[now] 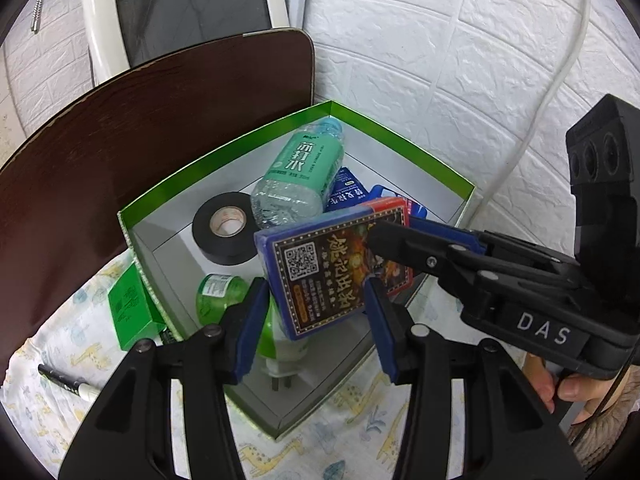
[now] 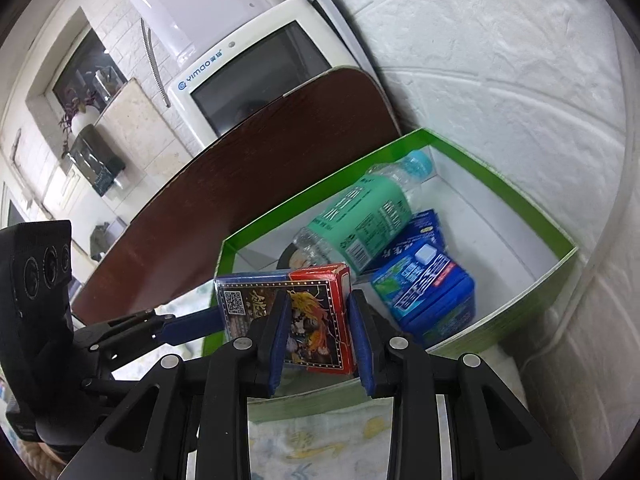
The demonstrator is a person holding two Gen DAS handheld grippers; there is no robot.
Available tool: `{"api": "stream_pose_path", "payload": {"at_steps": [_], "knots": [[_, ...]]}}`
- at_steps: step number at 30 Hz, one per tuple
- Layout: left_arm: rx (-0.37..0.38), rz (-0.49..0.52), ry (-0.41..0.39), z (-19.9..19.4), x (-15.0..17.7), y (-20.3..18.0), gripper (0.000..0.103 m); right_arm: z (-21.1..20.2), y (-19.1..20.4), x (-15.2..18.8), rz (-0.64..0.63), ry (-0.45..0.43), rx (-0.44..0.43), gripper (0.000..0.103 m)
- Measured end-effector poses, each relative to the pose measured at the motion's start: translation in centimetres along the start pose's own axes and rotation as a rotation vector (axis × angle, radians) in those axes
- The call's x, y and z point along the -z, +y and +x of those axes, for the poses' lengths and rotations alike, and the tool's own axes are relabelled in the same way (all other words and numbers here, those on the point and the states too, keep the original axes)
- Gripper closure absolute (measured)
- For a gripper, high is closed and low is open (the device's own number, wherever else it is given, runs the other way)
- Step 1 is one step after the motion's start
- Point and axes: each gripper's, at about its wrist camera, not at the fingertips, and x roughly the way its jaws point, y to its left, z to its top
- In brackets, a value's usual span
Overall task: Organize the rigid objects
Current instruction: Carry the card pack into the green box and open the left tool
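A blue-and-red card box [image 1: 324,276] [image 2: 304,320] hangs over the green-rimmed cardboard box [image 1: 400,136] [image 2: 520,312]. My right gripper [image 2: 318,338] is shut on the card box; it reaches in from the right in the left wrist view [image 1: 384,236]. My left gripper [image 1: 314,320] is open, its pads on either side of the card box's lower end, and shows at the left of the right wrist view [image 2: 188,324]. Inside the box lie a green-labelled water bottle [image 1: 300,172] [image 2: 360,216], black tape [image 1: 226,226], a small green bottle [image 1: 218,292] and blue packets [image 2: 428,292].
A dark brown table [image 1: 140,132] stands behind the box, with a white Yimao appliance [image 1: 184,8] beyond it. A small green carton [image 1: 130,310] and a black marker [image 1: 68,382] lie on the patterned cloth [image 1: 52,352] at the left. A white brick wall [image 1: 440,40] is at the right.
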Motion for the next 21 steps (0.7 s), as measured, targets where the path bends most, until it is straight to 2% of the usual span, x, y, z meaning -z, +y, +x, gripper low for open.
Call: {"api": "stream_pose_path", "payload": {"at_steps": [15,21], "knots": [[0.051,-0.005,0.045,1.6,-0.1,-1.2,0.056,-0.3,-2.0,-0.1,0.039,-0.015,0.032,0.071],[0.067,-0.013,0.012,0.4,0.1,-1.3,0.054,-0.8,-1.7,0.0,0.040,-0.020,0.030,0.071]]}}
